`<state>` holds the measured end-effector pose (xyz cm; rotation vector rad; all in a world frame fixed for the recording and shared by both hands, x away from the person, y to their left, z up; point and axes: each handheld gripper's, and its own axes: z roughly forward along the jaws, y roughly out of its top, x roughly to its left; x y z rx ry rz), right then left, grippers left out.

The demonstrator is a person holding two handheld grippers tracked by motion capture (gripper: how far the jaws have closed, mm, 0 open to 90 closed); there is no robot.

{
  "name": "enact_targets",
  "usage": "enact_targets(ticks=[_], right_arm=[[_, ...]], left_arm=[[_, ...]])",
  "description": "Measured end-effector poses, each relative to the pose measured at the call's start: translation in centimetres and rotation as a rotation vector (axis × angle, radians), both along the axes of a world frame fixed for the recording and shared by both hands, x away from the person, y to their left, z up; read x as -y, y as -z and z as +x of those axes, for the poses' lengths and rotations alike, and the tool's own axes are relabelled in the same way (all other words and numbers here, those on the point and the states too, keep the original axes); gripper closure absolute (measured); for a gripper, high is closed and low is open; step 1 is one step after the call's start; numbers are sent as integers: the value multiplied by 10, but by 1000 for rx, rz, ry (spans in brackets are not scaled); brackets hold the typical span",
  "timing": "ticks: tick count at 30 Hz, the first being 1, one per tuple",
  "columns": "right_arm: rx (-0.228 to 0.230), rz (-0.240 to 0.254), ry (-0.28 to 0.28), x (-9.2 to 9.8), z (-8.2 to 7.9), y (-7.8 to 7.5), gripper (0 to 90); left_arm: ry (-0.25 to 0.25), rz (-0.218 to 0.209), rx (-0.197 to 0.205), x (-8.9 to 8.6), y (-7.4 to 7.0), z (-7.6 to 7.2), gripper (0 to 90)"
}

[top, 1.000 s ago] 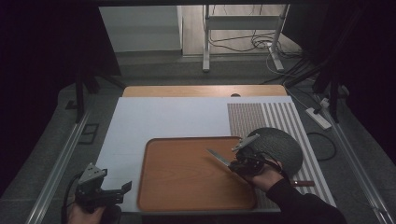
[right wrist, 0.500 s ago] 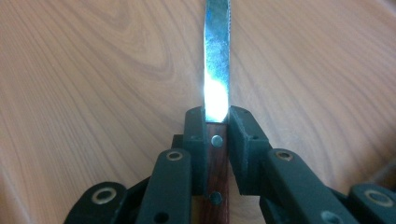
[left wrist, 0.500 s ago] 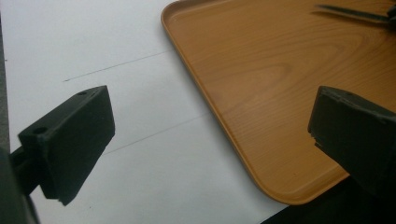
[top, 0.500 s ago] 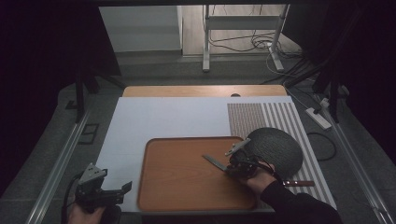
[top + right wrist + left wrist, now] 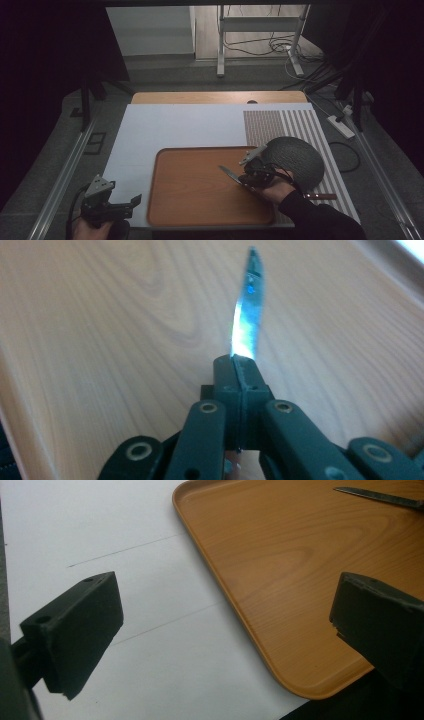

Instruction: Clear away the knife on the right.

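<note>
The knife (image 5: 248, 315) is clamped between the two black jaws of the right gripper (image 5: 241, 385), which are pressed together on it so that no gap shows between the pads. The blade stands out beyond the jaw tips, bright with glare along its lower half and darker toward the point; how much of the knife lies inside the grip cannot be made out, since the jaws cover it. These jaws have just been closing, and the knife is what sits between them.

In the high view the blade (image 5: 231, 174) points toward the middle of the wooden tray (image 5: 200, 200), low over the tray's right half; whether its tip touches the wood is hard to say from there. The right gripper (image 5: 250, 179) is over the tray's right part, the person's hand behind it. Just beside it to the right lies a dark round mat (image 5: 295, 160), partly on the striped placemat (image 5: 280, 125).

The tray rests on a white board (image 5: 175, 125) covering the table. The left gripper (image 5: 131, 202) is held at the board's near left corner, well apart from the knife, jaws wide apart with nothing between them. In the left gripper view the tray's corner (image 5: 280, 580) lies between its jaws, and the knife tip (image 5: 375, 497) shows at the upper right.
</note>
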<state>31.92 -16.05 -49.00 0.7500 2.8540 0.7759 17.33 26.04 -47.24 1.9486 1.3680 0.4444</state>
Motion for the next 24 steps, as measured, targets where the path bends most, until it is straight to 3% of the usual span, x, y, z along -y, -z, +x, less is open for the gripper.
enact_targets(ticks=[4, 9, 24], right_arm=[[-14, -41, -35, -10, 2, 10, 895], [-27, -56, -40, -12, 5, 16, 895], [-41, -49, 87, 25, 18, 15, 895]], left_arm=[[0, 1, -1, 0, 0, 0, 14], [-1, 2, -1, 0, 0, 0, 14], [1, 7, -3, 1, 0, 0, 17]])
